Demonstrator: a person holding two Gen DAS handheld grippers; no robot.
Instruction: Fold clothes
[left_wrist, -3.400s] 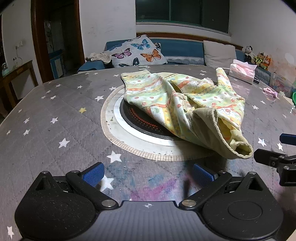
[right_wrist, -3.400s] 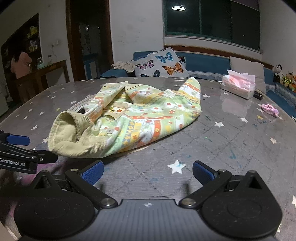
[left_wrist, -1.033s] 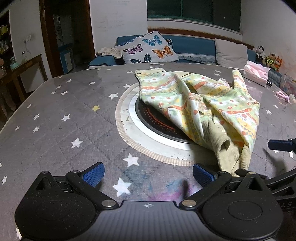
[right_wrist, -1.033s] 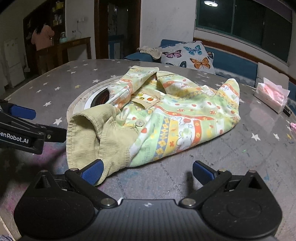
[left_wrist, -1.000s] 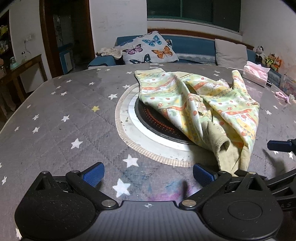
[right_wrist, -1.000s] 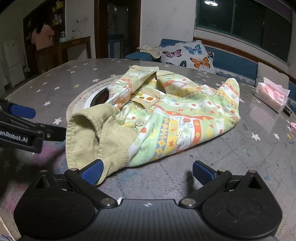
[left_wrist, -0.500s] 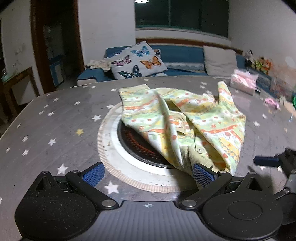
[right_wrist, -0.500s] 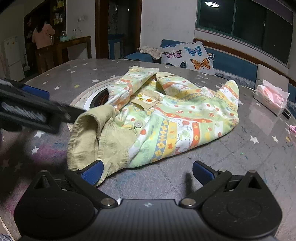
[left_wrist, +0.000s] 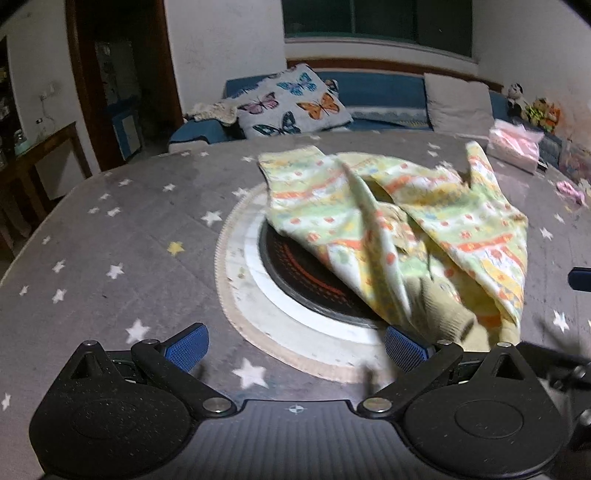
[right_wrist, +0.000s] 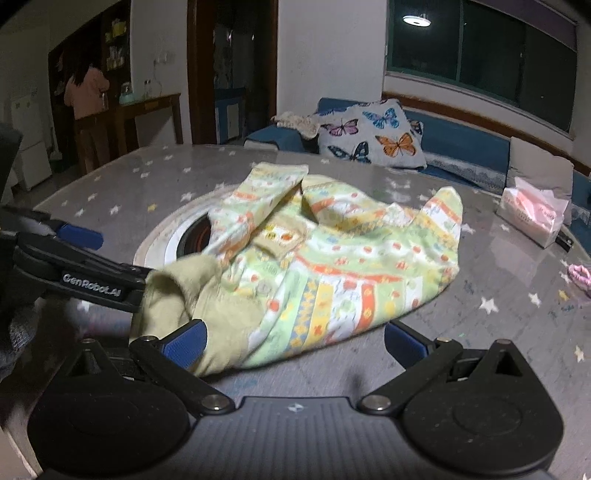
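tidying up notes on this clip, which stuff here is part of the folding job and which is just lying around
Part of the job:
- crumpled yellow-green patterned child's garment
- left gripper, open
- right gripper, open

Just lying about:
- pink tissue pack
- butterfly-print cushion
- small pink scrunchie
- round black hotplate

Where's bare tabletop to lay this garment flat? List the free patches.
Free: the star-print tabletop left of the round hob, and the stretch between the patterned garment and the tissue pack. Crowded: the near edge, where both grippers meet the olive cuff.
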